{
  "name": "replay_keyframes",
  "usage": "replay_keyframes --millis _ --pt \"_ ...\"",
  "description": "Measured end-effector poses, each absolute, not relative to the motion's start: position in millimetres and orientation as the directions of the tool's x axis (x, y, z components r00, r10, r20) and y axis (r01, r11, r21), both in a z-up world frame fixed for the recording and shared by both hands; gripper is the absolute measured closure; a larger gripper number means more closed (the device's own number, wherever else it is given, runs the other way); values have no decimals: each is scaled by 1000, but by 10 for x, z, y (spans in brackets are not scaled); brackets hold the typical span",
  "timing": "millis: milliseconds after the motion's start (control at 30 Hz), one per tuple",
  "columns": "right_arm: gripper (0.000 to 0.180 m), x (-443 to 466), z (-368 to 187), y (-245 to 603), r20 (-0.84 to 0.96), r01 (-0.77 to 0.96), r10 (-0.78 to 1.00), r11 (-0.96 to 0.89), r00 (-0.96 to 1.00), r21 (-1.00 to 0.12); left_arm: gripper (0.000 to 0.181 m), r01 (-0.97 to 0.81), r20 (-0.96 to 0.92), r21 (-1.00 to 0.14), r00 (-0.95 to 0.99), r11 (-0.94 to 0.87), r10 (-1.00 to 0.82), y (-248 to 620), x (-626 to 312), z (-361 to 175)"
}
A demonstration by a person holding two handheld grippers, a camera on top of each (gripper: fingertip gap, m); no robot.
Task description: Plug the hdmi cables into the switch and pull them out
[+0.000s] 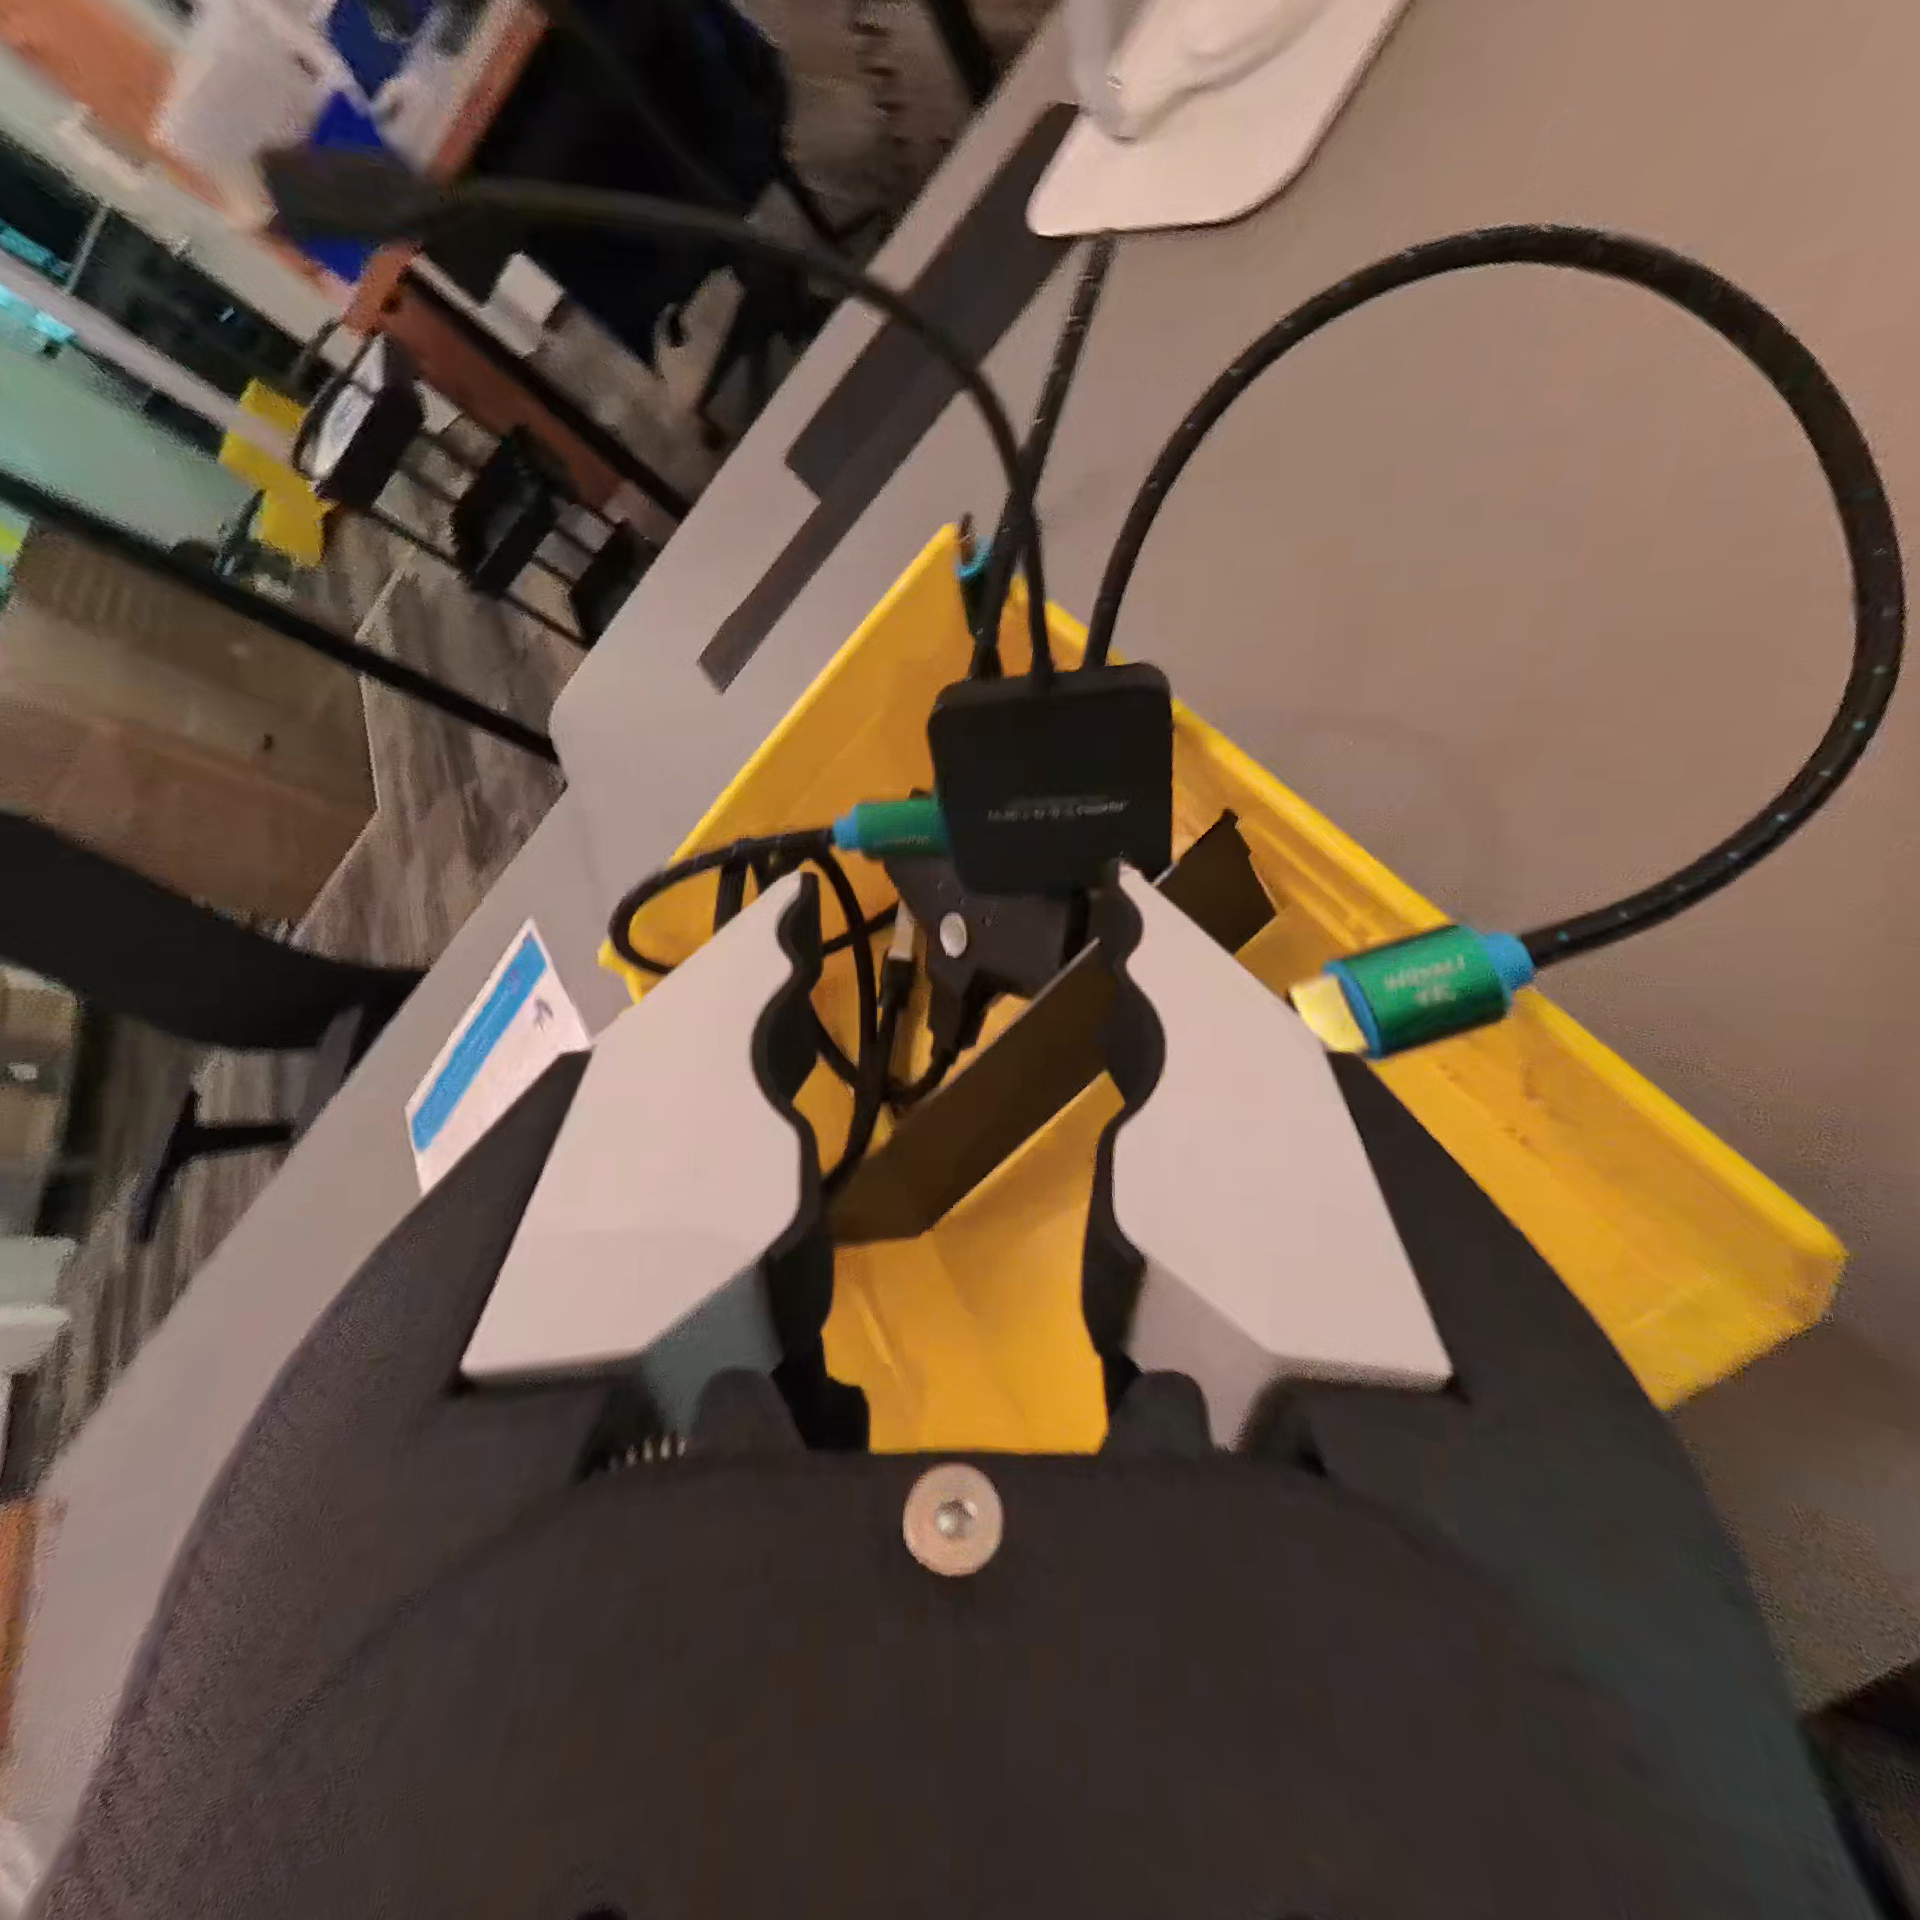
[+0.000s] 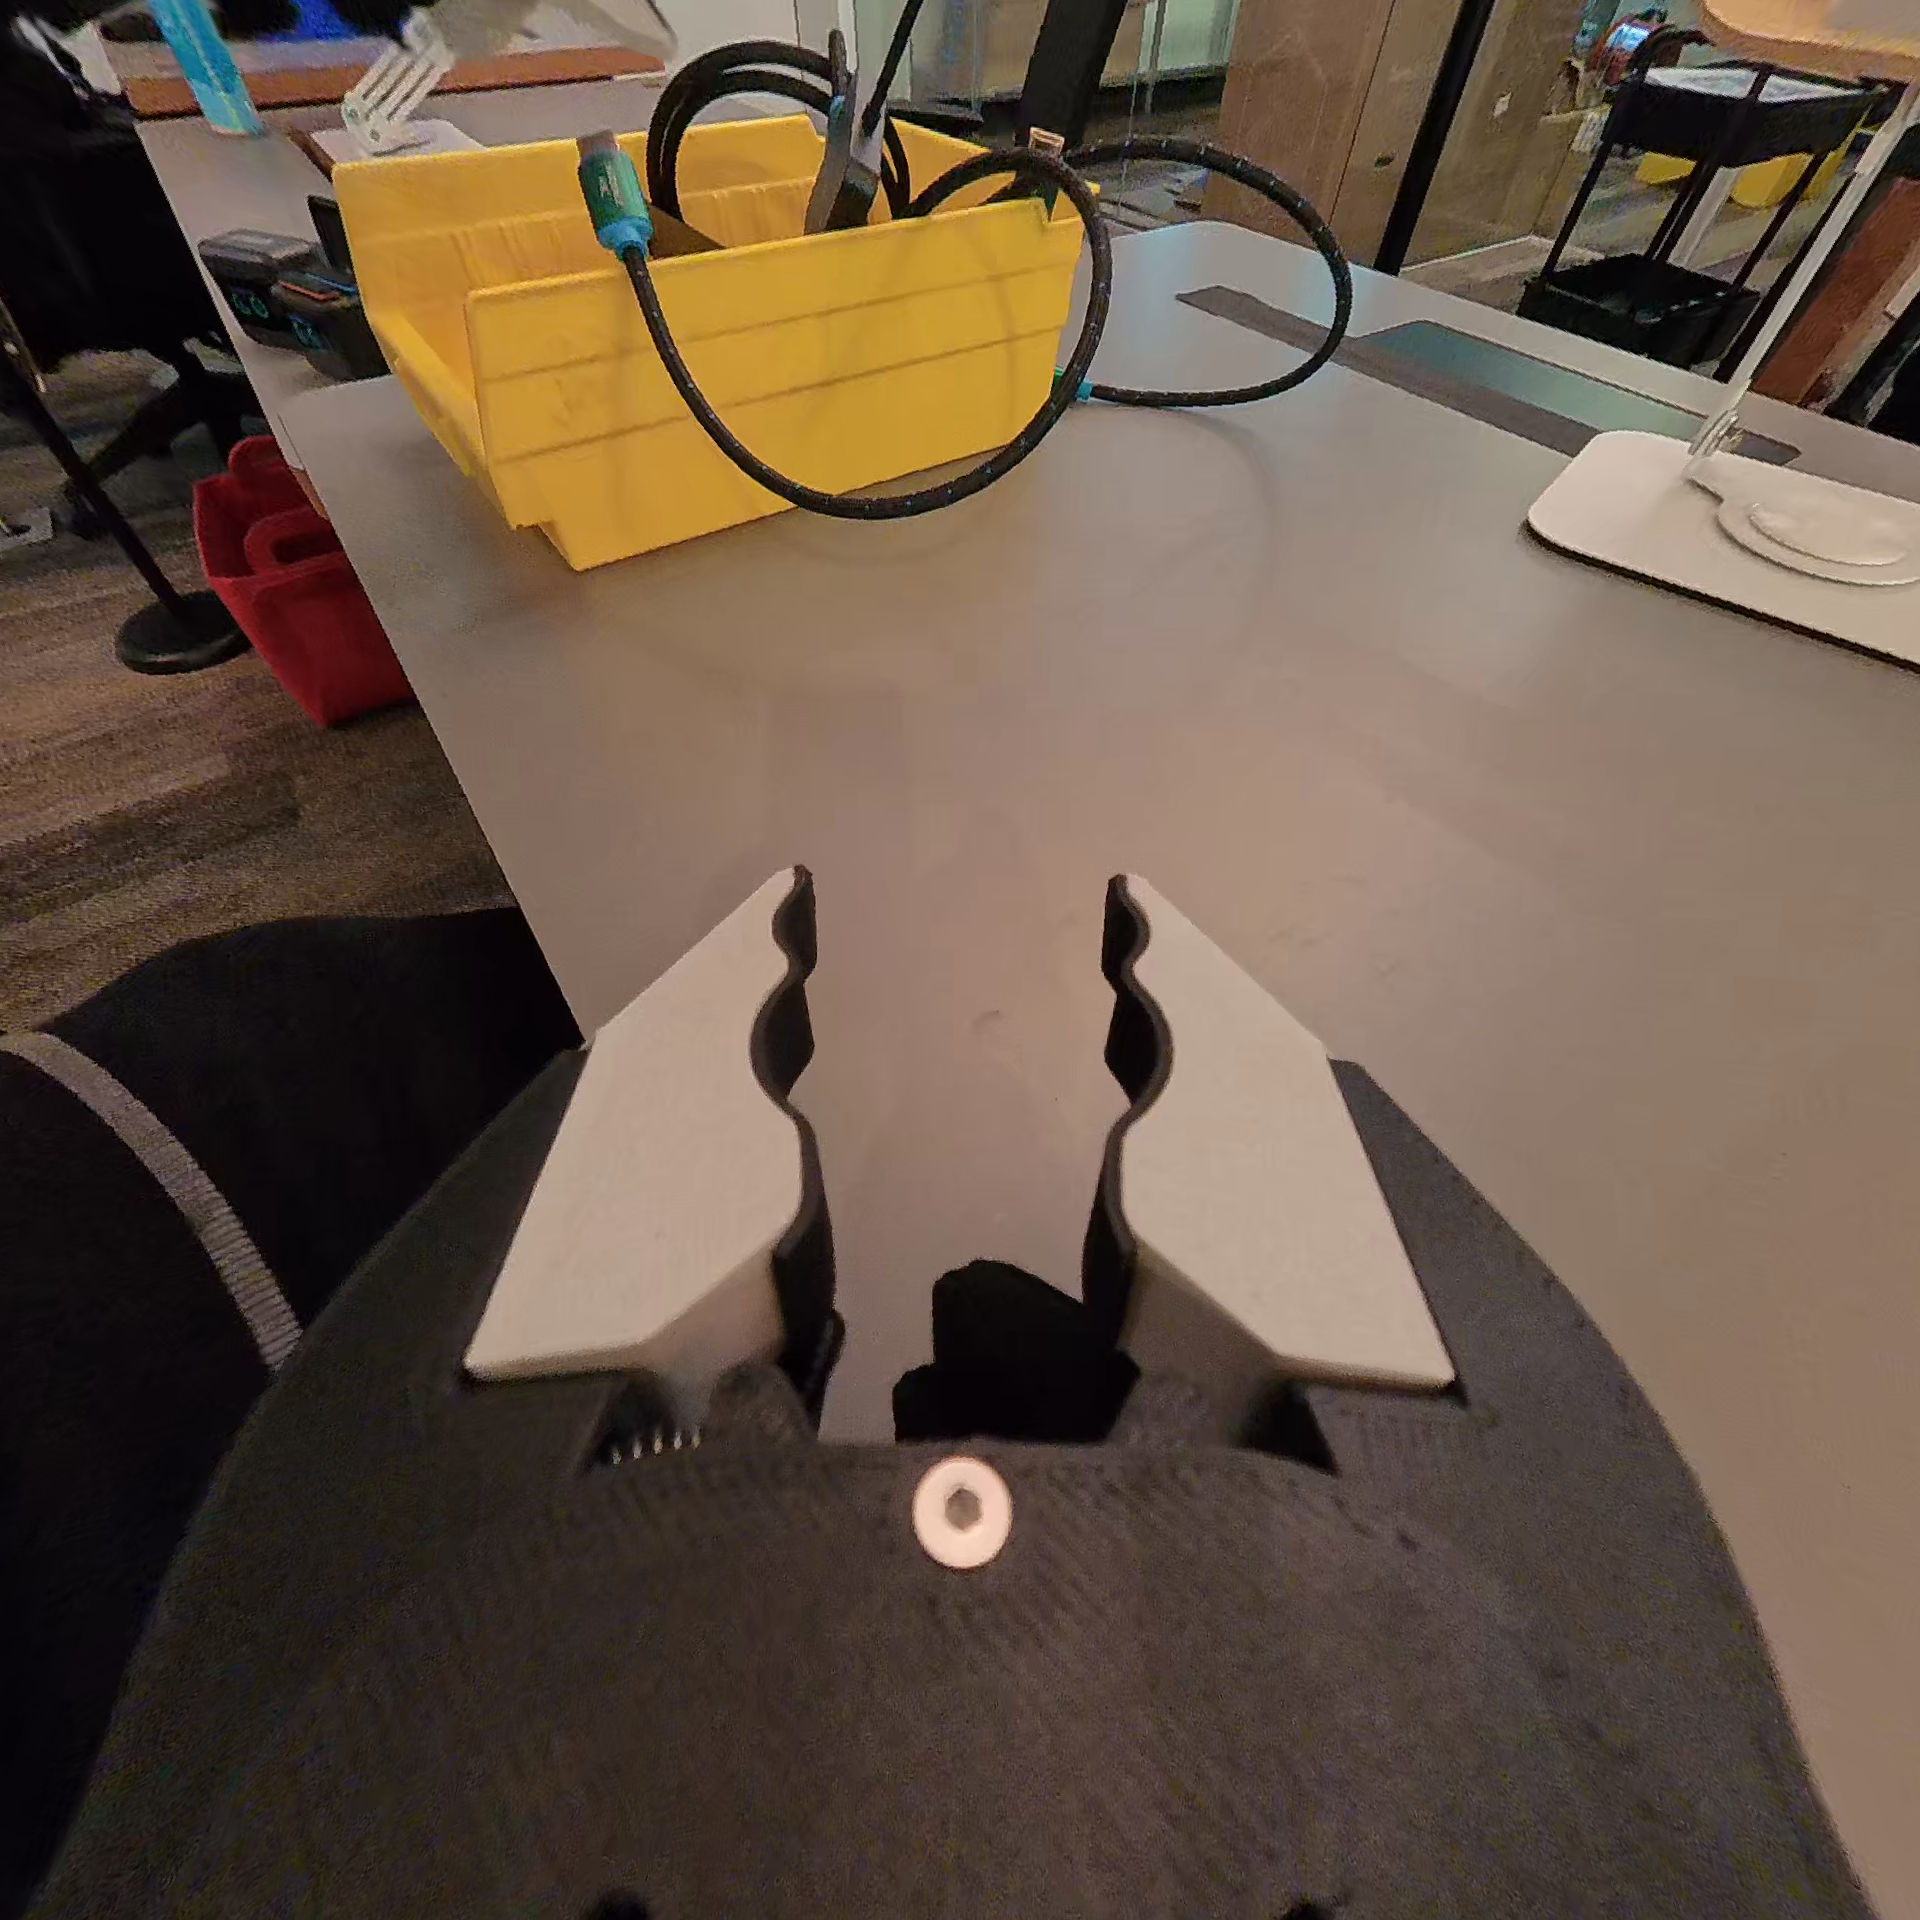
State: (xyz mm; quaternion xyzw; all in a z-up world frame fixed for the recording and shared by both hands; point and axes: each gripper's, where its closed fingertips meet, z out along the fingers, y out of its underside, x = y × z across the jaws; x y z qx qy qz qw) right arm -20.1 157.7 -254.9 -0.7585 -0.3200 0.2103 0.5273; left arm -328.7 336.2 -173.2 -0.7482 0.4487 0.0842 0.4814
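My left hand-held gripper (image 1: pixel 961 894) hangs over the yellow bin (image 1: pixel 1558 1174), fingers spread, the black switch (image 1: pixel 1049 779) just past its tips, apparently not gripped. A green plug (image 1: pixel 1418 987) dangles free to the right on its braided cable (image 1: pixel 1818 520). My right hand-held gripper (image 2: pixel 956 883) is spread too, empty, over bare table (image 2: pixel 1143 675), well short of the bin. I'd pinch the switch body first, then bring the right one to the plug.
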Motion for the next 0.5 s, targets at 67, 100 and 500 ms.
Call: replay_keyframes --millis 67,100,500 --pt "127 -184 -2572 1577 35 280 707 -234 707 -931 122 -831 -605 -547 478 -103 -637 3511 -3193 -1796" --pt "127 -178 -2576 1577 38 282 707 -233 706 -931 115 -854 -604 -510 442 -105 -664 3580 -3166 -1829" --pt "127 -246 -2667 1551 14 287 729 -251 684 -924 108 -888 -363 -397 383 -231 -849 3787 -2996 -2430"
